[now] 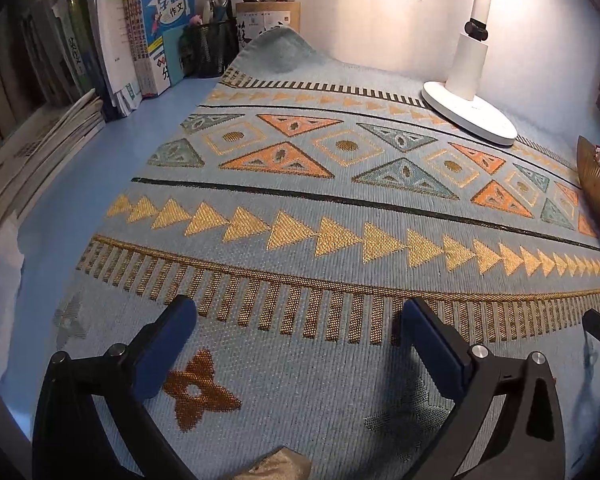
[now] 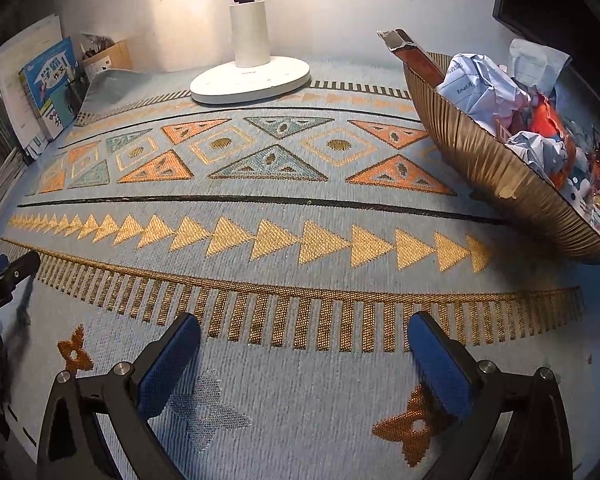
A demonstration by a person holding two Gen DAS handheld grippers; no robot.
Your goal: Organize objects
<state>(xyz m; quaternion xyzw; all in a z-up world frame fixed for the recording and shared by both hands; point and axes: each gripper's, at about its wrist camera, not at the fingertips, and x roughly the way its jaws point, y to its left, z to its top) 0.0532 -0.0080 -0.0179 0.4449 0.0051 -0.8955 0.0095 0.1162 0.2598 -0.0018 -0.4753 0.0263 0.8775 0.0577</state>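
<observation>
Right wrist view: right gripper (image 2: 304, 356) and left gripper (image 1: 300, 340) jaws spread, empty; overfilled ribbed bowl (image 2: 480, 168) (crumpled paper heaped) may spill if nudged.

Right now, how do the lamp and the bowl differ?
The lamp is plain white; the bowl is ribbed and golden-brown. The lamp stands upright on a flat round base, while the bowl sits tilted, its rim sloping. The lamp carries nothing; the bowl is full of crumpled paper and wrappers. Both sit on the mat.
</observation>
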